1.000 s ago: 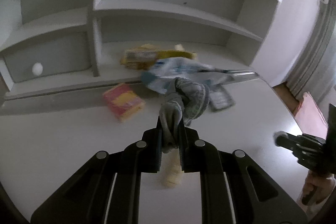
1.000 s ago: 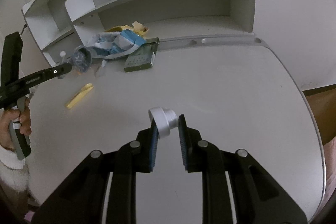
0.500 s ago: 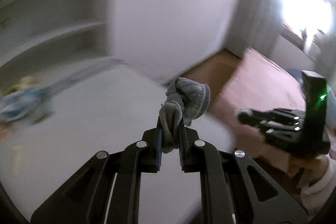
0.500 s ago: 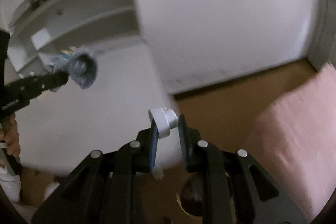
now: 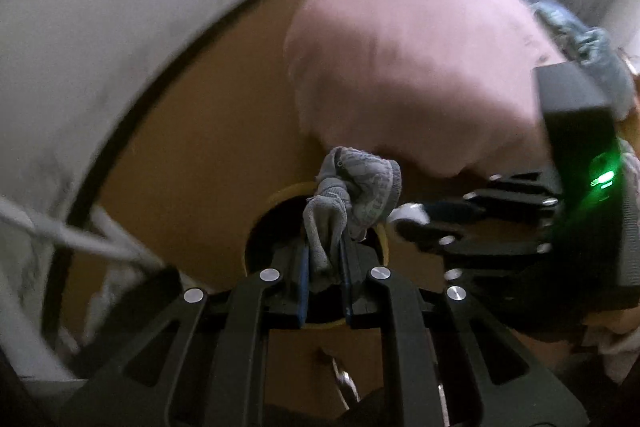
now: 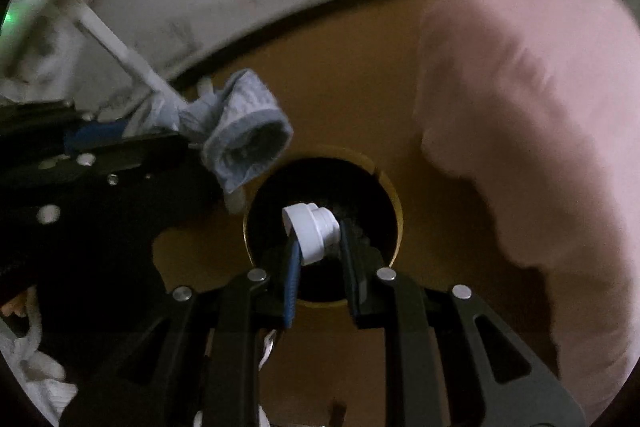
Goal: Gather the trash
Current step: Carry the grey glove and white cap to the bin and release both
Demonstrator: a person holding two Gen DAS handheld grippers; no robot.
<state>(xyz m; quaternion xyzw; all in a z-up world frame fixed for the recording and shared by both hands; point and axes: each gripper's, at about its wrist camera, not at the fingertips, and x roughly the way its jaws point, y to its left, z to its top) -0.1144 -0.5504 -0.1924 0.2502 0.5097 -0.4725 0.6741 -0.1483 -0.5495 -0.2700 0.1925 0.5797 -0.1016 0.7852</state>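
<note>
The left gripper has its fingers pinched on a crumpled grey knitted sock, held above the round dark opening of the yellow-rimmed bin. The right gripper has its fingers clamped on a small white ribbed plastic cap, directly over the same bin mouth. A soft pink cushion lies just beyond the bin on the brown floor.
</note>
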